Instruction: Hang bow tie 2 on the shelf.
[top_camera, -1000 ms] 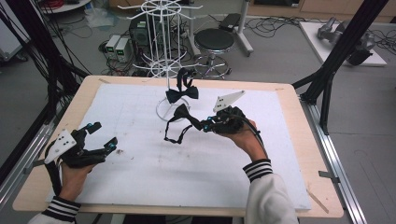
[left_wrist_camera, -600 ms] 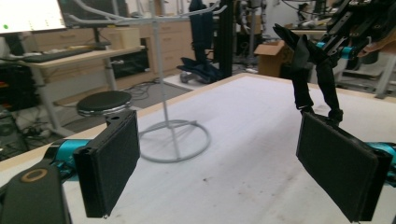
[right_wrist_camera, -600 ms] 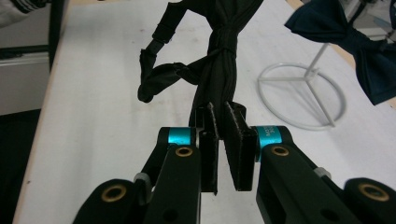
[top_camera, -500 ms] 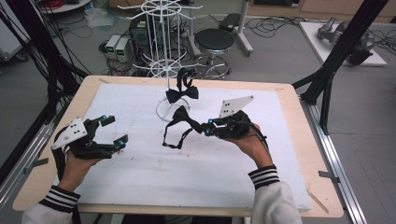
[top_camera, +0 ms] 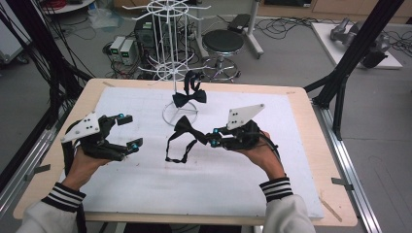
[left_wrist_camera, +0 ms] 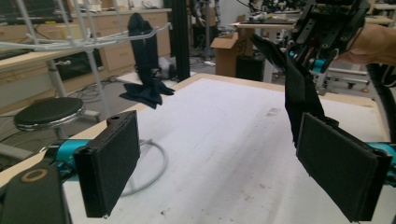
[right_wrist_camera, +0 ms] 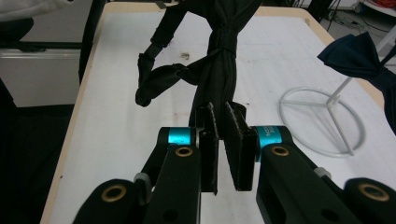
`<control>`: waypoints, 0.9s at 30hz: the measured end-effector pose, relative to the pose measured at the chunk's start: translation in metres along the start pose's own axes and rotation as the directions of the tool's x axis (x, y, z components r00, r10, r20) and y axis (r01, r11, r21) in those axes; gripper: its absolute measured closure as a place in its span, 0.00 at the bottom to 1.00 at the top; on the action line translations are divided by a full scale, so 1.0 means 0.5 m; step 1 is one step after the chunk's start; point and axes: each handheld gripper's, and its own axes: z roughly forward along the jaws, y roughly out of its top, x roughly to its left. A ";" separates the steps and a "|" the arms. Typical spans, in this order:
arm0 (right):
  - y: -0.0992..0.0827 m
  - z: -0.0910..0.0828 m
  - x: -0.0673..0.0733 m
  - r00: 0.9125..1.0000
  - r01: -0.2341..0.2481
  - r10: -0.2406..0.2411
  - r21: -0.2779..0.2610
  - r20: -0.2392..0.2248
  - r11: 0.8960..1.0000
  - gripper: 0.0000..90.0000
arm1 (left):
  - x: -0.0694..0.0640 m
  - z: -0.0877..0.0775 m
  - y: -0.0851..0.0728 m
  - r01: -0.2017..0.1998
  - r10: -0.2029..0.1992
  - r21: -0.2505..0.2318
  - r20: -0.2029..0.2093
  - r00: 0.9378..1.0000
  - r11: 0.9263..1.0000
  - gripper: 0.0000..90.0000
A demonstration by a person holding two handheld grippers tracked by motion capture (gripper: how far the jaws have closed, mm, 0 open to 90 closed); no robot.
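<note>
Raised left claw (top_camera: pixel 127 131) gapes; right gripper view shows clamped bow tie (right_wrist_camera: pixel 219 70).

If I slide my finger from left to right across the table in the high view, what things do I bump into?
Left gripper, open → black bow tie, held up → right gripper, shut on it → the hand holding that gripper.

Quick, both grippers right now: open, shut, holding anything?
Left gripper: open, fingers wide apart, nothing between them.
Right gripper: shut on the black bow tie, lifted off the table.
</note>
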 end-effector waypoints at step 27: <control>0.005 0.018 0.025 0.996 0.068 -0.070 -0.031 -0.062 0.997 0.94 | -0.033 0.130 0.072 -0.044 0.004 0.114 0.334 0.943 0.993 0.21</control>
